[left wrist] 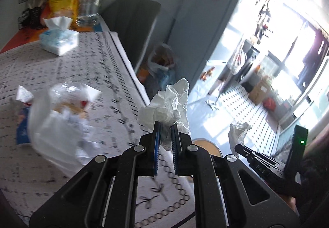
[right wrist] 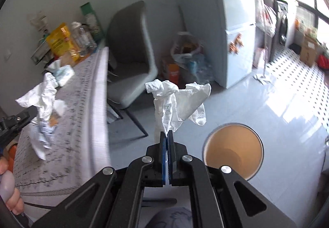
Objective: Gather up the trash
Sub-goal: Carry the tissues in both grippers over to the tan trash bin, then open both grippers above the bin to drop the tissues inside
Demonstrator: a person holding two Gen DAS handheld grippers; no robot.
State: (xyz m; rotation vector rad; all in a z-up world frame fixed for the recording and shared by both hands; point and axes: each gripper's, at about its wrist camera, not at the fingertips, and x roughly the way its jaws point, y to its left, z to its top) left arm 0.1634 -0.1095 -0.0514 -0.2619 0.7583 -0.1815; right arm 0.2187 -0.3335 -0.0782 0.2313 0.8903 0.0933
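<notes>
Left wrist: left gripper [left wrist: 164, 125] clamped on crumpled tissue [left wrist: 166, 104], wad sticking up past tips, over table [left wrist: 98, 76] edge. Trash pile [left wrist: 59, 117] left of tongs on table.
Right wrist: right gripper [right wrist: 167, 134] pinched tight on white tissue [right wrist: 181, 102]. Bin [right wrist: 233, 150] below-right of tips, on floor.

A grey chair [right wrist: 131, 59] stands between the patterned table [right wrist: 86, 92] and the fridge [right wrist: 232, 22].
</notes>
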